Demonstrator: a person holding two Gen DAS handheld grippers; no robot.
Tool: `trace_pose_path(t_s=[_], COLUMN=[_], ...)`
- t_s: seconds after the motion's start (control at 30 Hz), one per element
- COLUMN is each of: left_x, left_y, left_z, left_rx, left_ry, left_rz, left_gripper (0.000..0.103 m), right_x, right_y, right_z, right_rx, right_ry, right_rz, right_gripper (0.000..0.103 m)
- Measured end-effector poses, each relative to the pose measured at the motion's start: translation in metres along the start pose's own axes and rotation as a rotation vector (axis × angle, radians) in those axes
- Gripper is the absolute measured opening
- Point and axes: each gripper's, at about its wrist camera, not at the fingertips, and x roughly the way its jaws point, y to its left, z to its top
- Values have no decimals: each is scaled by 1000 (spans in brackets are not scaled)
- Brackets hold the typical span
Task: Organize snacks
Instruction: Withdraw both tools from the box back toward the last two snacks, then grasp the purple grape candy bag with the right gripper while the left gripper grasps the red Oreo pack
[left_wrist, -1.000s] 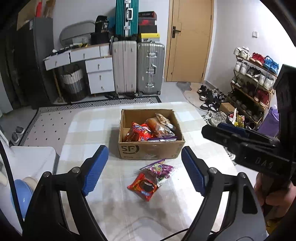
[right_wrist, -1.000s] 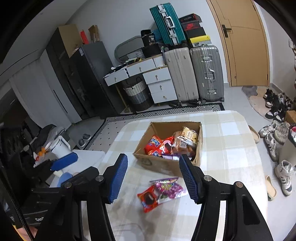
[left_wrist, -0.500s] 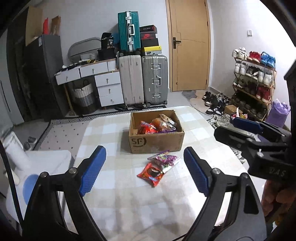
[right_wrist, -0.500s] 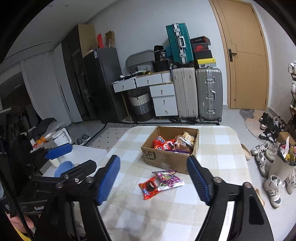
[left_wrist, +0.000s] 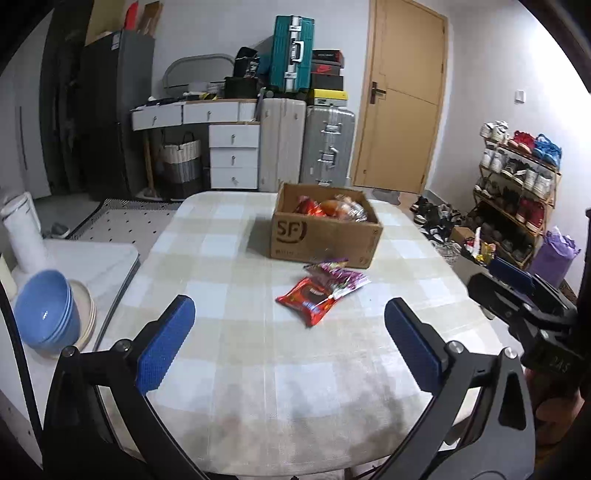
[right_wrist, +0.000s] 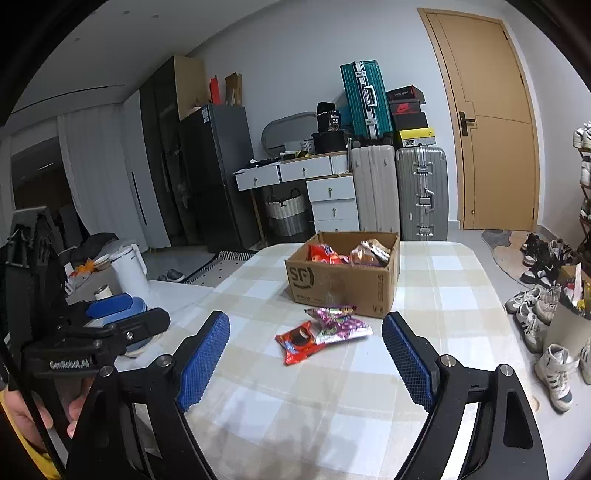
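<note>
A brown cardboard box (left_wrist: 325, 236) sits on a table (left_wrist: 258, 369) covered with a soft cloth in pale beige and white squares. The box is open at the top, with flat, stiff sides. "SF" is printed on its front. Shiny snack bags (left_wrist: 330, 208) fill it, some red and some clear and crinkly. How many are inside cannot be told.

Two more snack packets lie flat on the cloth, just in front of the box. One is a red packet (left_wrist: 308, 301) with a dark round cookie printed on it. The other is a purple and pink packet (left_wrist: 338, 275), shiny like foil. The purple one lies partly over the red one, so they touch.

There are two grippers. The left gripper (left_wrist: 290, 341) has two black arms with bumpy blue pads (left_wrist: 164, 350). Its jaws are opening, spread wide, with nothing between them. The right gripper (right_wrist: 304, 358) looks the same, with two blue pads (right_wrist: 406, 356). Its jaws are opening too, and they pinch nothing. Both sit low over the near side of the table, well short of the packets.

On a white side table at the left stands a stack of smooth blue bowls (left_wrist: 48, 308), next to a cream plate (left_wrist: 86, 314). By the far wall stand three hard suitcases: one teal (left_wrist: 291, 59), one cream (left_wrist: 282, 144) and one silver (left_wrist: 327, 146).
</note>
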Motion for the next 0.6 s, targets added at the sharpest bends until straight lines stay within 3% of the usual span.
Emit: trace_pose_path(t_s=[0.3,0.6], left_x=[78,142], left_y=[-2,2], left_z=[-20,-7], left_rx=[18,-6], left_ry=[71,130], left_rz=[26,13], left_gripper=[103,103], right_x=[43,85], right_y=[-22,-33], right_z=[-28,-19], right_rx=[9,-4], right_ry=[78,130], right_rz=[-20,-67], right_gripper=[88,95])
